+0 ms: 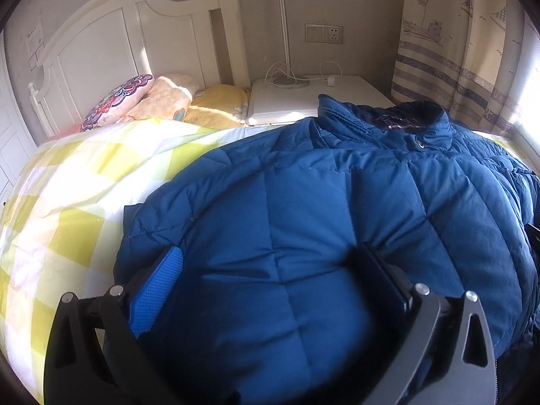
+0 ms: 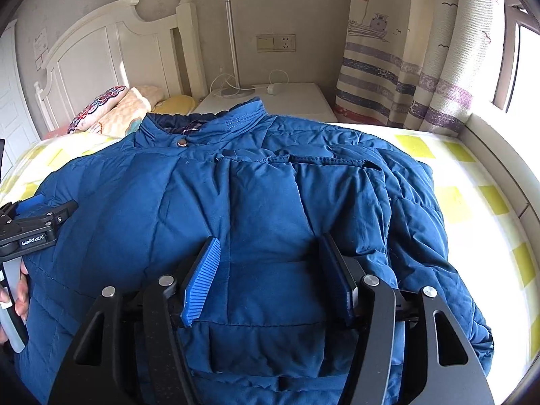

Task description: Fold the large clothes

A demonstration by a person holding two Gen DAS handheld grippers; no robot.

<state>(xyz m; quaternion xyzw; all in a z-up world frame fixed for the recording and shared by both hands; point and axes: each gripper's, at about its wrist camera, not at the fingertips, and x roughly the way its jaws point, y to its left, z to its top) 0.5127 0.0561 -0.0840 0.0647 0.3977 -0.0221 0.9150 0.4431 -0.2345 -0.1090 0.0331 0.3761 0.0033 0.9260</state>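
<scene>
A large blue quilted jacket [image 1: 337,202] [image 2: 152,195] lies spread on the bed, collar [image 2: 189,125] toward the headboard and one sleeve folded across its front. My left gripper [image 1: 273,263] hovers low over the jacket's left part with its jaws wide apart and nothing pinched. It also shows at the left edge of the right wrist view, left gripper [image 2: 33,219], held by a hand [image 2: 17,290]. My right gripper [image 2: 270,253] is down on the folded sleeve; quilted fabric lies between its blue pads [image 2: 202,276], which stand apart from it.
The bed has a yellow-and-white checked sheet [image 1: 84,185] [image 2: 472,202]. Pillows [image 1: 118,101] lie by the white headboard [image 1: 101,44]. A white nightstand [image 1: 303,101] with a lamp [image 1: 287,33] and cables stands behind the jacket. Curtains [image 2: 405,67] and a window ledge [image 2: 499,148] are on the right.
</scene>
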